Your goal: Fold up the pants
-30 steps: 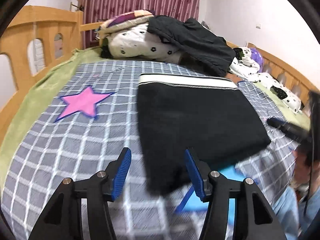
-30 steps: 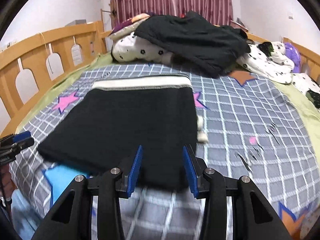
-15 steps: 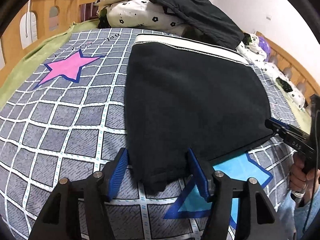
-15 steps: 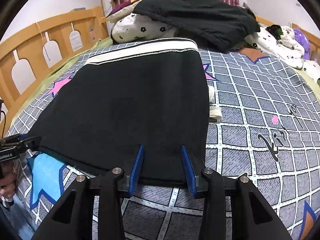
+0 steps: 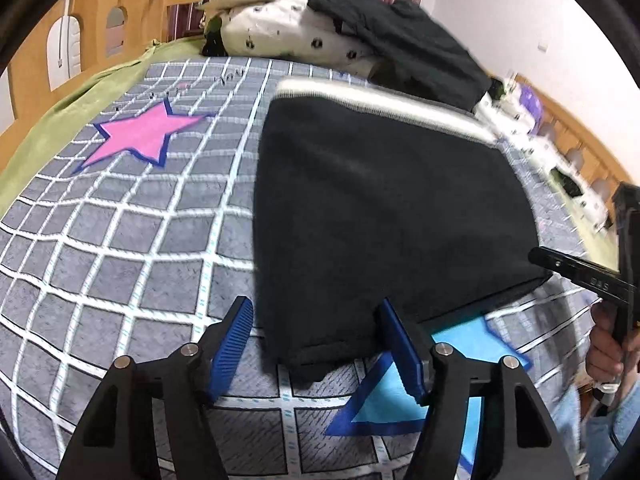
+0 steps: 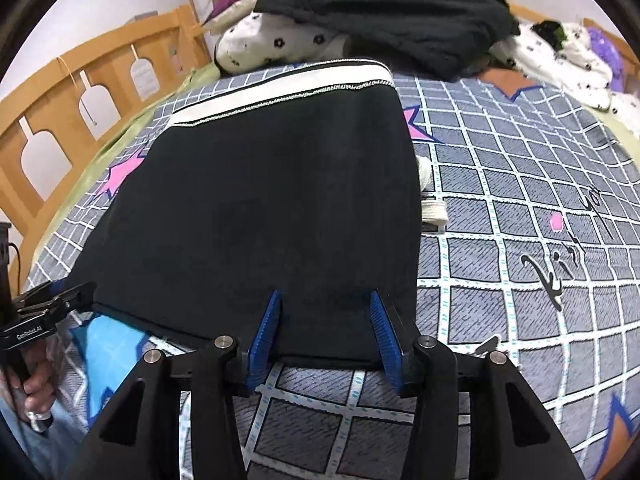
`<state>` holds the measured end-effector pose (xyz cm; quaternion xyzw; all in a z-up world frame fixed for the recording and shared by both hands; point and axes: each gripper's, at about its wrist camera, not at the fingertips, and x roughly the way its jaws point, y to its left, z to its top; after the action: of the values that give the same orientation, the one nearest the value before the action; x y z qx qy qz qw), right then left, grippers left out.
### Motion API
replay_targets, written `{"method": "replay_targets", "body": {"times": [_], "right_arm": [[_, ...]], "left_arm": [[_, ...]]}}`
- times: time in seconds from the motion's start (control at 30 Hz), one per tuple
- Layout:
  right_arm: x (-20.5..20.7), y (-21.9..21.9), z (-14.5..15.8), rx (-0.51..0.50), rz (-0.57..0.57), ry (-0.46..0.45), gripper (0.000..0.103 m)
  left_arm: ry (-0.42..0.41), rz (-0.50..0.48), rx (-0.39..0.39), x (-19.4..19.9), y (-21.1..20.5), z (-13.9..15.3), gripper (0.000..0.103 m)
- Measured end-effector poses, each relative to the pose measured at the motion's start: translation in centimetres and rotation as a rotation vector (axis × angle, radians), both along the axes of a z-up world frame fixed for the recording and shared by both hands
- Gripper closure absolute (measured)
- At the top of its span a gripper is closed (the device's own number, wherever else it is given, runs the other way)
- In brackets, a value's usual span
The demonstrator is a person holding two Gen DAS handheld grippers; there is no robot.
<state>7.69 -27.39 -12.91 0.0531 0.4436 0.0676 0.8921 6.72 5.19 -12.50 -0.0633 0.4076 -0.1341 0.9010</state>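
Black pants (image 5: pixel 380 208) (image 6: pixel 280 200) lie folded flat on the bed, with the white waistband (image 5: pixel 380 100) (image 6: pixel 280 88) at the far end. My left gripper (image 5: pixel 314 312) is open and low over the near left corner of the pants. That corner lies between its blue pads (image 5: pixel 236 344) without being pressed. My right gripper (image 6: pixel 325 298) is open over the near right part of the hem, its fingers straddling the black cloth. Each gripper also shows from the side in the other view: right gripper (image 5: pixel 538 258), left gripper (image 6: pixel 86 292).
The grey checked bed cover (image 5: pixel 120 240) has star patches. A pile of dark clothes and spotted bedding (image 5: pixel 360 40) (image 6: pixel 380 12) fills the far end. Wooden rails (image 5: pixel 80 40) (image 6: pixel 80 92) run along the sides. A white rolled cord (image 6: pixel 434 212) lies beside the pants.
Both grippers have sunk and come closer to the near hem of the pants. The left jaws have spread a little wider; the hem now lies between both pairs of fingers.
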Motion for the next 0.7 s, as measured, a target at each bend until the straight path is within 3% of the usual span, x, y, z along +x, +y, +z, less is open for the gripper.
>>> {"method": "replay_targets", "body": {"times": [0.03, 0.2, 0.4, 0.47, 0.53, 0.6, 0.63, 0.7], "right_arm": [[0.0, -0.3, 0.8, -0.008, -0.007, -0.008, 0.067], [1.4, -0.6, 5.3, -0.099, -0.008, -0.177, 0.067], [9.3, 0.0, 7.5, -0.076, -0.027, -0.243, 0.067], [11.7, 0.0, 7.1, -0.051, -0.024, -0.251, 0.065], [14.3, 0.1, 5.4, -0.054, -0.021, -0.2, 0.064], [16.4, 0.5, 2.3, -0.112, -0.014, -0.144, 0.064], [16.4, 0.8, 1.6, -0.145, -0.014, -0.181, 0.063], [15.9, 1.3, 1.8, -0.162, -0.004, -0.204, 0.062]], "left_arm": [[-0.017, 0.006, -0.006, 0.1, 0.3, 0.5, 0.041], [-0.109, -0.001, 0.028, 3.8, -0.3, 4.4, 0.042], [-0.149, -0.041, 0.088, 12.3, -4.2, 7.2, 0.04], [-0.149, -0.046, 0.116, 14.6, -5.5, 6.8, 0.04], [-0.115, -0.044, 0.137, 16.9, -6.3, 5.3, 0.04], [-0.007, -0.037, 0.172, 19.3, -6.8, 2.0, 0.04], [0.027, -0.03, 0.18, 19.9, -6.9, 0.9, 0.034], [0.013, -0.038, 0.138, 19.6, -6.4, 0.9, 0.033]]}}
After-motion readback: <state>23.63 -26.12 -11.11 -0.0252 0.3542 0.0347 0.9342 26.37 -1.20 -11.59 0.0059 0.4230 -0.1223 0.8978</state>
